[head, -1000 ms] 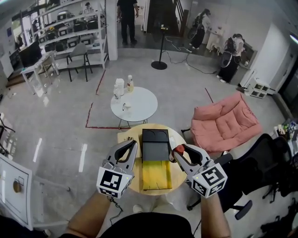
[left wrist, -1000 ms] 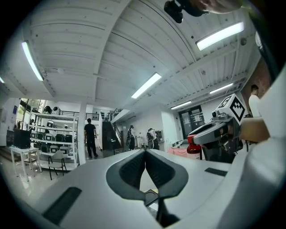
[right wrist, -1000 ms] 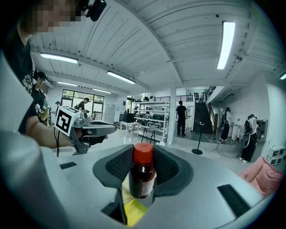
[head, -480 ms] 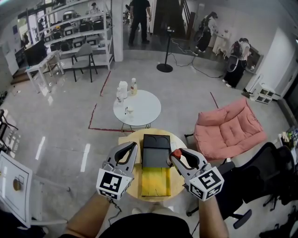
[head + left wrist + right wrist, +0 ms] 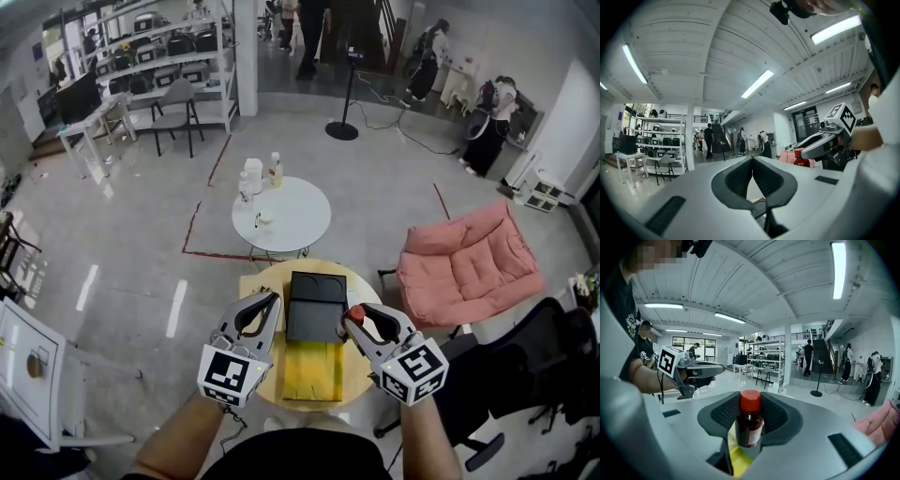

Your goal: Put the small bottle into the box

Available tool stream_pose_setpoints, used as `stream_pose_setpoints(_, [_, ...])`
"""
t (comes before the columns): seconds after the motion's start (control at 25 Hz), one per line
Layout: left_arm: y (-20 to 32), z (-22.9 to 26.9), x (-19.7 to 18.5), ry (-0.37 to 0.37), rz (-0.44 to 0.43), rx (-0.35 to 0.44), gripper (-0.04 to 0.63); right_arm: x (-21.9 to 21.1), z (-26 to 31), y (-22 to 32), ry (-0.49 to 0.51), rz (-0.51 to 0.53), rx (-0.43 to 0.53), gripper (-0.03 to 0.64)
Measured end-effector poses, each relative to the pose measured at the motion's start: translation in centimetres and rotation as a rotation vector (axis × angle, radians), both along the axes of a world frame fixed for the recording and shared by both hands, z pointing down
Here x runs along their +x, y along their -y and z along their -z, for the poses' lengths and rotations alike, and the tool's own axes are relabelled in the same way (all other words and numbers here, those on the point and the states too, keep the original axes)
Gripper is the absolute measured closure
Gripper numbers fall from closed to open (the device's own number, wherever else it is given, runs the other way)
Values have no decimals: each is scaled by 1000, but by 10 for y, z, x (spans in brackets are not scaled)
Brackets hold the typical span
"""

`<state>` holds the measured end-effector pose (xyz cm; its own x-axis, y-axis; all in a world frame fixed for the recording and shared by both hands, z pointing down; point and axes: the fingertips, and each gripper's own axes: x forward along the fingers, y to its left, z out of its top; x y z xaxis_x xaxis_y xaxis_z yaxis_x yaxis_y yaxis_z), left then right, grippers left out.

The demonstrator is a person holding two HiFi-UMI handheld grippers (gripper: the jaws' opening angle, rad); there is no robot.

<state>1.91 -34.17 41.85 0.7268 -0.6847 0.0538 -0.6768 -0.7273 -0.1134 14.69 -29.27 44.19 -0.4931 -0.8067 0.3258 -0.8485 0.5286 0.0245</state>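
Note:
A small brown bottle with a red cap [image 5: 749, 422] stands upright between the jaws of my right gripper [image 5: 750, 405], which is shut on it. In the head view that gripper [image 5: 356, 317] hovers at the right edge of the box, the red cap [image 5: 357, 313] showing at its tips. The box has a black open tray [image 5: 316, 306] and a yellow flap [image 5: 312, 369], and lies on a round wooden table [image 5: 265, 283]. My left gripper [image 5: 270, 302] hangs at the box's left side, its jaws shut on nothing [image 5: 752, 160]. From the left gripper view the bottle [image 5: 802, 160] is seen in the right gripper.
Beyond the wooden table stands a white round table [image 5: 291, 221] with several bottles at its far edge. A pink cushioned seat [image 5: 469, 267] is to the right and a black office chair [image 5: 539, 366] nearer. Shelving, a pole stand [image 5: 345, 127] and people are far back.
Both grippers have sunk a little over the wooden table, the right one edging closer to the box with the bottle. Neither grip has changed.

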Motion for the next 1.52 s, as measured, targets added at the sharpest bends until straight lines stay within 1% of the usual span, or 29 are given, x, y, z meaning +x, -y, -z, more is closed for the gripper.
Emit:
stream_pose_setpoints(0.56, [6,-11,15,12,-13,-41,578,6,-39,15,-8,11,-86,469])
stream_pose_setpoints(0.96, [6,-18,10,25,-3,-51,578,0,-78,8,-9,14,-163,469])
stream_pose_setpoints(1.24, [3,-22,12,25,-19,-59,578,-12,-109,3,-15,27,-223,469])
stream_pose_setpoints(1.52, [1,-21,11,26,-19,-56,578,-11,-137,-5,-27,21,-278,469])
